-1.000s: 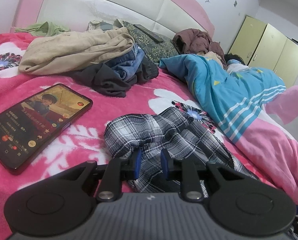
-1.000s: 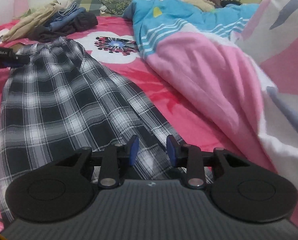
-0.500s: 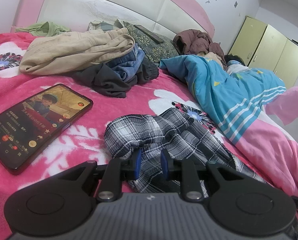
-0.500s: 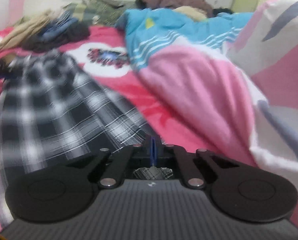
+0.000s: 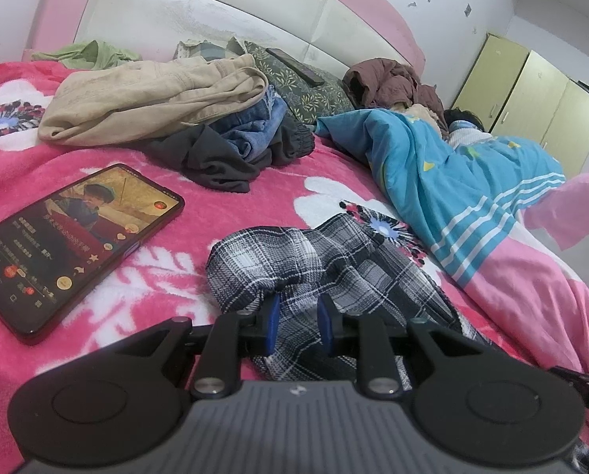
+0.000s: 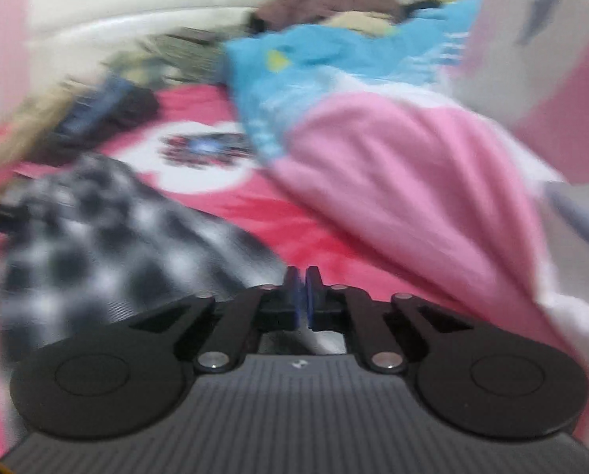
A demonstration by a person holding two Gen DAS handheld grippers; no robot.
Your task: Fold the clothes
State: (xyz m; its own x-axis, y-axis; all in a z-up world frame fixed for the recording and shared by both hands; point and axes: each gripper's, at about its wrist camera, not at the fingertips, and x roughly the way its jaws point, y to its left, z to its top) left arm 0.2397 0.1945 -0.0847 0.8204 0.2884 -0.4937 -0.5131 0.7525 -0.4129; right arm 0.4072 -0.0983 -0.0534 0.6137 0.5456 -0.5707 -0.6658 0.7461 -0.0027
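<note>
A black-and-white plaid garment (image 5: 334, 260) lies on the pink flowered blanket (image 5: 223, 205). My left gripper (image 5: 298, 324) is shut on a bunched end of it, with cloth filling the gap between the blue pads. In the blurred right wrist view the plaid garment (image 6: 109, 229) runs from the left up to my right gripper (image 6: 302, 296). The right jaws are opening, with only a thin slit between the pads. The garment's edge looks pinched between them, and cloth shows just beneath.
A lit phone (image 5: 69, 245) lies on the blanket to the left. A pile of beige, denim and dark clothes (image 5: 168, 106) sits near the headboard. A person lies under a blue and pink quilt (image 5: 452, 166) on the right. Yellow-green wardrobe (image 5: 531, 94) at far right.
My right gripper went from open above the plaid hem to closed on it, then shifted and rolled, blurring its view. The left gripper kept its hold and stayed put.
</note>
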